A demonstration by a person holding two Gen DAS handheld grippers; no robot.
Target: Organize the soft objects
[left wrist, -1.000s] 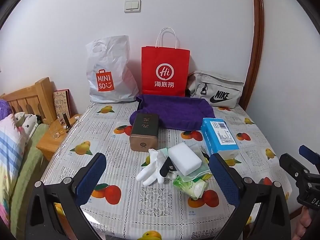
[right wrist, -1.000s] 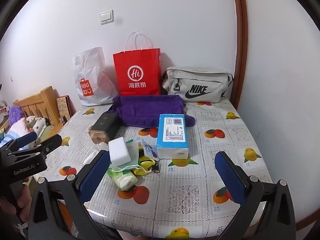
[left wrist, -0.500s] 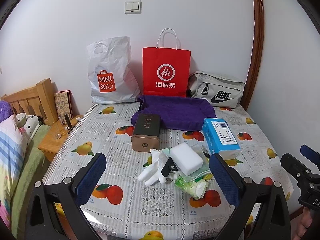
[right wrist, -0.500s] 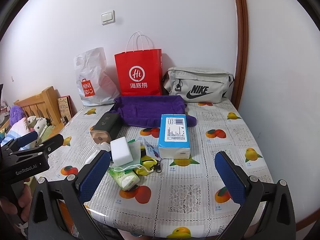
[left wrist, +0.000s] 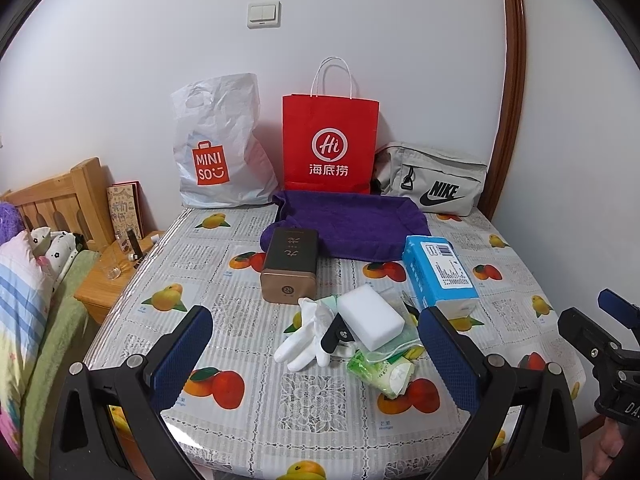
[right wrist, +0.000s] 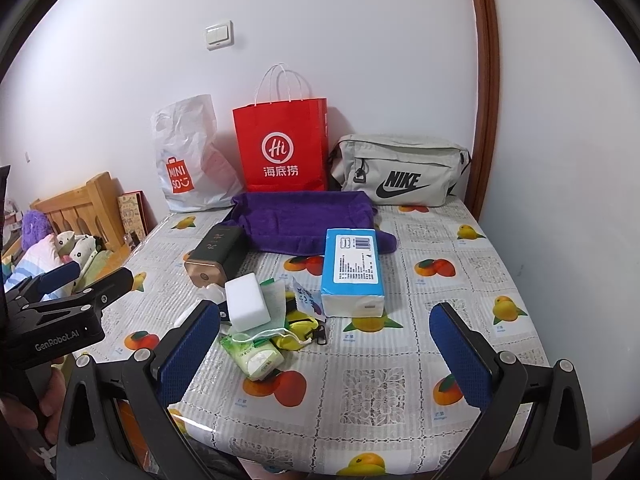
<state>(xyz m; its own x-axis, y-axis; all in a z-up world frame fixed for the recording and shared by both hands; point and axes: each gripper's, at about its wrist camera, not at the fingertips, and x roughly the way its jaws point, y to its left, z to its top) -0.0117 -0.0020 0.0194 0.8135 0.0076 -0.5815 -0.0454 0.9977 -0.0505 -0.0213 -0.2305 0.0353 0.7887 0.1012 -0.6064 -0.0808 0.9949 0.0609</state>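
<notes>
Left wrist view: our left gripper (left wrist: 316, 354) is spread wide, holding nothing, above the table (left wrist: 500, 248). We list a MINISO plastic bag (left wrist: 218, 148), red Hi paper bag (left wrist: 330, 144), NIKE pouch (left wrist: 434, 180), purple towel (left wrist: 352, 224), white glove (left wrist: 306, 340), sponge (left wrist: 370, 316).

Right wrist view: our right gripper (right wrist: 326, 354) is likewise wide apart and empty; the left gripper reads GenRobot.AI. The blue tissue pack (right wrist: 352, 272) lies just beside the sponge pile.

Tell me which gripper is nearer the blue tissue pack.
Right. The right gripper faces the blue tissue pack almost head-on; the left gripper sits further left, opposite the white gloves.
</notes>
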